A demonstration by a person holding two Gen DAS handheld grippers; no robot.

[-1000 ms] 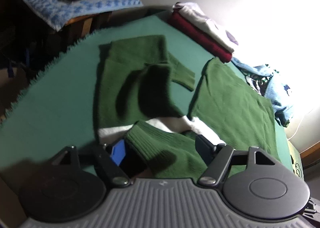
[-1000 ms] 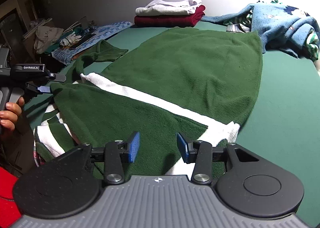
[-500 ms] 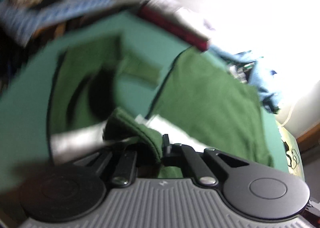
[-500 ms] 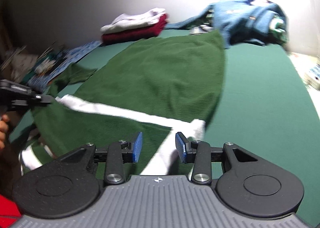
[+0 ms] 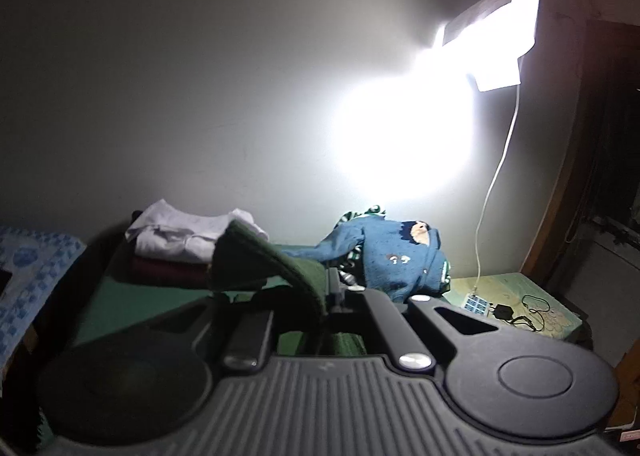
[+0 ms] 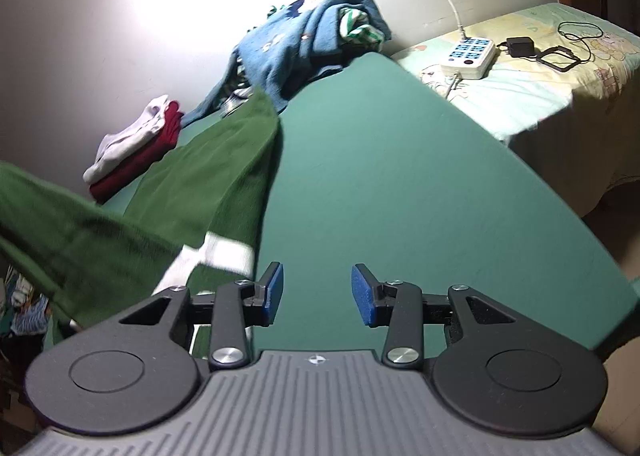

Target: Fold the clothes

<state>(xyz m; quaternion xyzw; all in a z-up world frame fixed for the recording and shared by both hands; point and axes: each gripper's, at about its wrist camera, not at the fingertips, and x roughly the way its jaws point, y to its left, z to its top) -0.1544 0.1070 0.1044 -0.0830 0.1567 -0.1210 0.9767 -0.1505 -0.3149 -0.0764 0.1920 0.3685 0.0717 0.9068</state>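
Observation:
A dark green sweater point(image 6: 208, 176) with a white stripe point(image 6: 224, 252) lies on the green table cover point(image 6: 400, 176). In the right wrist view one part of it is raised off the cover at the left point(image 6: 60, 224). My left gripper point(image 5: 326, 296) is shut on a ribbed edge of the green sweater point(image 5: 256, 260), which arches up over the left finger. It points almost level at the wall. My right gripper point(image 6: 318, 294) stands open over bare cover just right of the sweater's corner, with nothing between its blue pads point(image 6: 274, 294).
A folded white and red stack point(image 5: 188, 244) point(image 6: 132, 148) sits by the wall. A heap with a blue sweater point(image 5: 392, 256) point(image 6: 304, 44) lies beside it. A lower surface at the right holds a power strip point(image 6: 468, 54) and a charger point(image 6: 520, 45). A bright lamp point(image 5: 500, 36) glares above.
My left gripper has shut on the sweater's edge and risen with it, now facing the wall. My right gripper has swung right, off the sweater, and stayed open.

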